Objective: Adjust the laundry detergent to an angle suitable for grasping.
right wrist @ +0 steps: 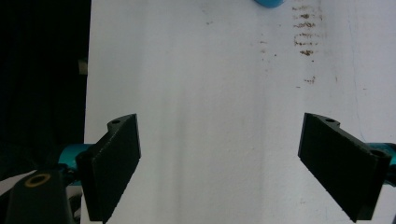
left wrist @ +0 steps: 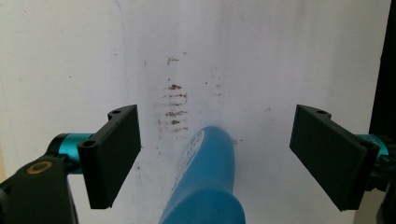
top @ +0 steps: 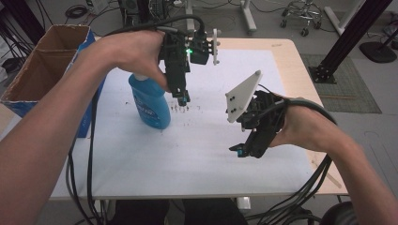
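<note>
A blue plastic bottle (top: 150, 105) stands upright on the white table top (top: 141, 159), left of centre. My left gripper (top: 183, 98) points down just to the right of the bottle's upper part. In the left gripper view the bottle (left wrist: 208, 186) rises between the wide-apart jaws of the left gripper (left wrist: 217, 156), with a gap on each side and neither pad touching it. My right gripper (top: 241, 151) hovers low over the table at the right, open with nothing between its jaws (right wrist: 219, 163). The bottle's edge (right wrist: 268, 3) shows at the top of the right gripper view.
Small brown marks (top: 185, 108) dot the table beside the bottle. An open cardboard box (top: 42, 65) stands off the table's left edge. Cables (top: 80, 178) hang down from the left arm. Black stands and a wheeled stool (top: 300, 14) are behind the table.
</note>
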